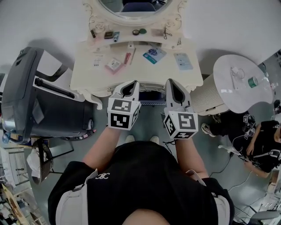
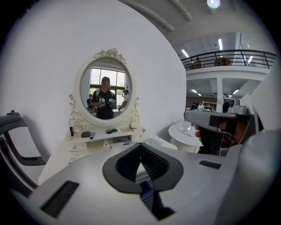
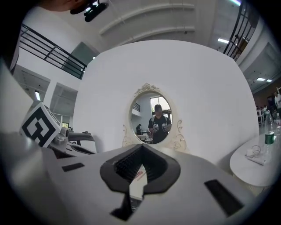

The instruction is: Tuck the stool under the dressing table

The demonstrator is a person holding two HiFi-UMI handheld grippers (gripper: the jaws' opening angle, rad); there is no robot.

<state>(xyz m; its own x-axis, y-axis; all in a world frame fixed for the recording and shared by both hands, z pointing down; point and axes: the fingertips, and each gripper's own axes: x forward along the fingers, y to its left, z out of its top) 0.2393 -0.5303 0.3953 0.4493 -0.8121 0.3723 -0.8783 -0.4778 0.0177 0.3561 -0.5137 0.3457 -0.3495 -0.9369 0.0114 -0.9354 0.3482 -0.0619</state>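
The left gripper (image 1: 130,84) and right gripper (image 1: 172,83) both have fingers (image 2: 127,163) pressed together on nothing, tips at the bench's (image 1: 85,72) near edge; an oval mirror (image 3: 152,118) stands beyond them.

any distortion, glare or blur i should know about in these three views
Head view: even, soft light, wide-angle bending at the edges, a pale sheen on the round white table. Left gripper view: fisheye with black corners, a ceiling lamp blown out, the left gripper soft up close. Right gripper view: same fisheye and dark rim, the mirror fairly sharp, the right gripper blurred.
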